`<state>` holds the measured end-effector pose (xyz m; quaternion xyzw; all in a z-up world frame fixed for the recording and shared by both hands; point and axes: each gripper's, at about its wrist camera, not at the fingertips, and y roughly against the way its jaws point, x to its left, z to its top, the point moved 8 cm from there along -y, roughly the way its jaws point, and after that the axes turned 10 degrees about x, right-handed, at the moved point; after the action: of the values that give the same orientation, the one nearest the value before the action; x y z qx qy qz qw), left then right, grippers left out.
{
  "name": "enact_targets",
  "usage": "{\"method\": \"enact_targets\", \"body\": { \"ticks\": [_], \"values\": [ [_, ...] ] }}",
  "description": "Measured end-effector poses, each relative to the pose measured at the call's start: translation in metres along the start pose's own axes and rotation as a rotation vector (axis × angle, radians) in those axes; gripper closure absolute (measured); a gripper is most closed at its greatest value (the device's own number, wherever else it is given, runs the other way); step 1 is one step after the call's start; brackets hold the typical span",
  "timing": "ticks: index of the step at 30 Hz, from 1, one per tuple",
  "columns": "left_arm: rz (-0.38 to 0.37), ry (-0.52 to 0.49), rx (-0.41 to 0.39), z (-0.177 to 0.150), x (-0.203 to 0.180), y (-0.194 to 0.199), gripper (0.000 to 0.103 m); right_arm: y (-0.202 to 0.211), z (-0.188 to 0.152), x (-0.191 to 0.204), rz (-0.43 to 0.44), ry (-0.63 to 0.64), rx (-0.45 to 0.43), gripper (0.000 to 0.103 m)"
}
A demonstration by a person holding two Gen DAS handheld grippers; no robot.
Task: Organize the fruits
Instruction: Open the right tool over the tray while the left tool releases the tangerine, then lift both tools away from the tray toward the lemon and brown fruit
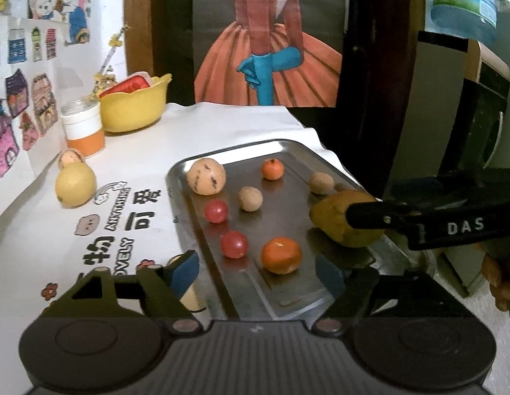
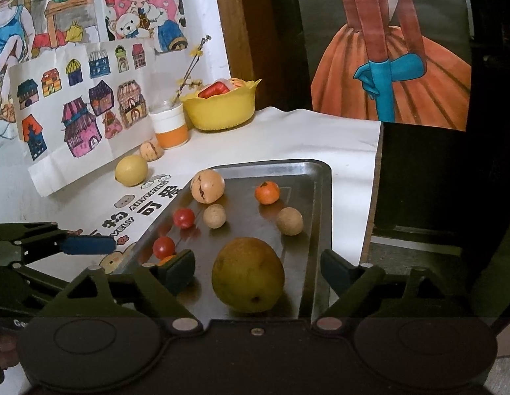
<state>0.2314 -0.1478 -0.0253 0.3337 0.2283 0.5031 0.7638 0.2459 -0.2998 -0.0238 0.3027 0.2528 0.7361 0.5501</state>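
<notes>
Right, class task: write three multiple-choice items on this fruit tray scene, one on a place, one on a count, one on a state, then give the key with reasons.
1. Where is the lemon?
A. On the metal tray
B. On the white cloth, left of the tray
C. In the yellow bowl

2. How many small red fruits lie on the metal tray?
A. Two
B. Four
C. None

3. How does the right gripper stand around the pear?
A. Shut on it
B. Open, a finger on each side
C. Nowhere near it

Key: B, the lemon sits on the cloth beside a walnut; A, two red fruits show; B, gaps show between each finger and the pear.
</notes>
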Motion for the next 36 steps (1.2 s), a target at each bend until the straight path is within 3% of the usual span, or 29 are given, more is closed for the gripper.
{"method": "enact_targets", "body": {
  "ticks": [9, 16, 28, 36],
  "values": [
    [0.025, 0.067, -0.027, -0.004, 0.022, 0.017, 0.008, 0.009, -0.003, 0.004, -0.014, -0.009, -0.014, 0.002],
    [0.048, 0.115, -0.042, -0.012, 0.042, 0.029, 0.001, 0.015, -0.01, 0.015, -0.021, 0.002, 0.003, 0.001],
    [0.085, 0.186, -0.045, -0.034, 0.076, 0.047, 0.001, 0.024, -0.031, 0.059, -0.02, 0.059, 0.051, 0.001],
    [0.135, 0.226, -0.039, -0.049, 0.107, 0.059, 0.001, 0.018, -0.04, 0.108, 0.044, 0.095, 0.083, 0.001]
  ]
}}
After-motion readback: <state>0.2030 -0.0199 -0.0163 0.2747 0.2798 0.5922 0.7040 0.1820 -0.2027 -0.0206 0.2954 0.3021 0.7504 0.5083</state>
